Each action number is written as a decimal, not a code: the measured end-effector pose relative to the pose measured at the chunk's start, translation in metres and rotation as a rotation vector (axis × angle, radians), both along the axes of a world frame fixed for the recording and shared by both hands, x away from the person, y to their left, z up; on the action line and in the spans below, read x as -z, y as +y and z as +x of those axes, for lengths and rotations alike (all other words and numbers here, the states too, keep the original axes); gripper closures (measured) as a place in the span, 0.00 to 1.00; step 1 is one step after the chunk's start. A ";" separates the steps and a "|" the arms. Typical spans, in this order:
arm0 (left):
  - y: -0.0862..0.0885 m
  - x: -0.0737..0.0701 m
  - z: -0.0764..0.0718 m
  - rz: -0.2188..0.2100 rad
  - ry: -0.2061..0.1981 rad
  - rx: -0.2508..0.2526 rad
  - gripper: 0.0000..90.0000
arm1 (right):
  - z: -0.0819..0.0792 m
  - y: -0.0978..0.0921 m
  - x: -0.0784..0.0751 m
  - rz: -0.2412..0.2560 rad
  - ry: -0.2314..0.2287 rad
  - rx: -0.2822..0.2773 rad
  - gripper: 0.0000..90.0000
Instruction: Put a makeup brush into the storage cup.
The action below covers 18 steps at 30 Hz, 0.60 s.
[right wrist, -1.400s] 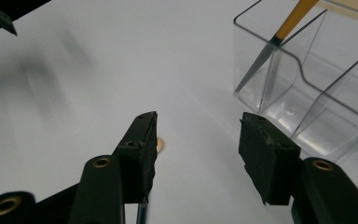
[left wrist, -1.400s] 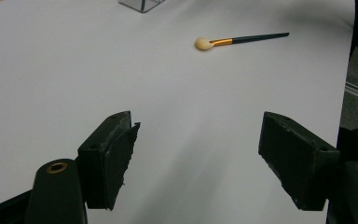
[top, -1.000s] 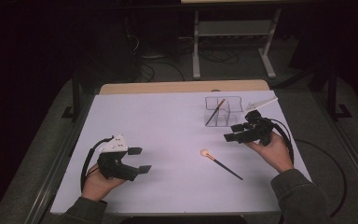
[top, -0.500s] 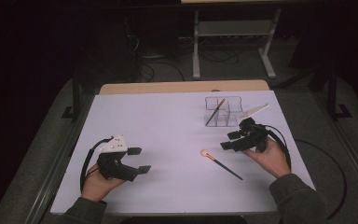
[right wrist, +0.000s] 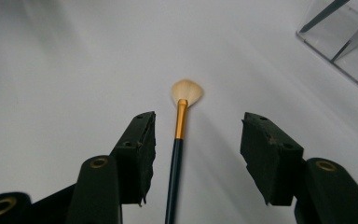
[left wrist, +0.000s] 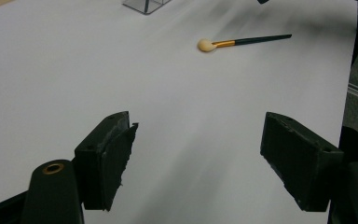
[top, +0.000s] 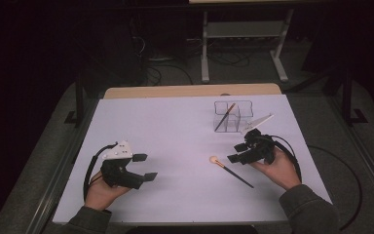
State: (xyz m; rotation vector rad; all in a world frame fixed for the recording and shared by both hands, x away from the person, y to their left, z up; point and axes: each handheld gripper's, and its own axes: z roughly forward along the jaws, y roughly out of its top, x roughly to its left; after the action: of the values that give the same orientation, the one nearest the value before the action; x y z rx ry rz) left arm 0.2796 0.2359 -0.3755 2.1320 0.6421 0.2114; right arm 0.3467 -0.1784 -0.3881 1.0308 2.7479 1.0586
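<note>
Between the right gripper (right wrist: 196, 154)'s wide-apart fingers lies the brush (right wrist: 179, 140), handle running 6 to 12 o'clock, bristles ahead. Left gripper (top: 143, 168), fingers apart, sits well off on the tabletop (top: 175, 126).

Table (top: 175, 122) mostly open; obstacles: brush (top: 230, 171) mid-right, clear organizer (top: 226, 116) behind.

A: What's cut off?
B: In the right gripper view the brush (right wrist: 181, 135) handle runs off the bottom edge, and the clear organizer (right wrist: 342, 42) is clipped at the top-right corner.
A: The left gripper view?
B: The organizer (left wrist: 145, 4) barely shows at the top edge
</note>
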 end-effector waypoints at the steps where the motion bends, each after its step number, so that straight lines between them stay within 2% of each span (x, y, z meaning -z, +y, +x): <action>1: 0.000 0.000 0.000 0.000 -0.003 0.002 0.27 | 0.000 0.000 0.002 -0.006 -0.007 -0.014 0.50; 4: 0.000 0.000 0.000 -0.002 0.001 -0.002 0.27 | -0.002 0.005 0.004 -0.021 0.002 -0.014 0.52; 18: -0.001 0.000 0.000 -0.004 0.002 -0.003 0.27 | -0.004 0.017 0.015 -0.073 -0.006 -0.049 0.57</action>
State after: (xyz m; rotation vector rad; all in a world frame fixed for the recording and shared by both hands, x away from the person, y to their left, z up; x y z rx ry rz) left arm 0.2792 0.2351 -0.3755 2.1282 0.6462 0.2091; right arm 0.3423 -0.1618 -0.4035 0.9536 2.7976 0.9579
